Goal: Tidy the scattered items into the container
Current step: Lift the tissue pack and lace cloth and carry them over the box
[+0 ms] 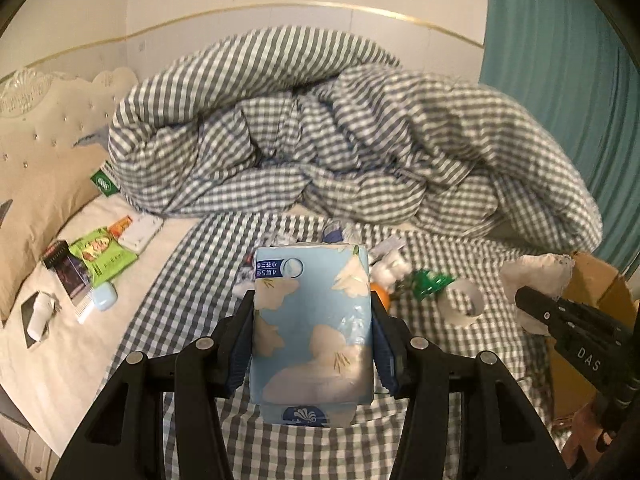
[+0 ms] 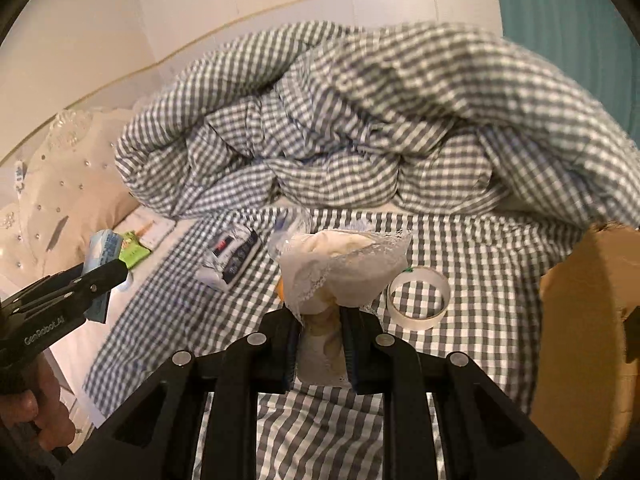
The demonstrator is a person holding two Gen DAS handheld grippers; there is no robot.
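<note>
The left gripper point(image 1: 313, 316) pinches a pale-blue tissue pack point(image 1: 312, 320) with cream leaf shapes, its long axis running straight ahead along the fingers. The right gripper point(image 2: 323, 316) squeezes a crumpled white lace-edged cloth point(image 2: 344, 272), flaring beyond the tips. The cardboard box point(image 2: 580, 340) stands right of them.

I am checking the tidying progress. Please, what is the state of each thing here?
Left tool: shut on the tissue pack.
Tissue pack: held above the bed.
Right tool: shut on the white lace pouch.
White lace pouch: held, lifted.
Tape roll: lying on the checked sheet.
Cardboard box: open, at the right.
Checked duvet: crumpled.
</note>
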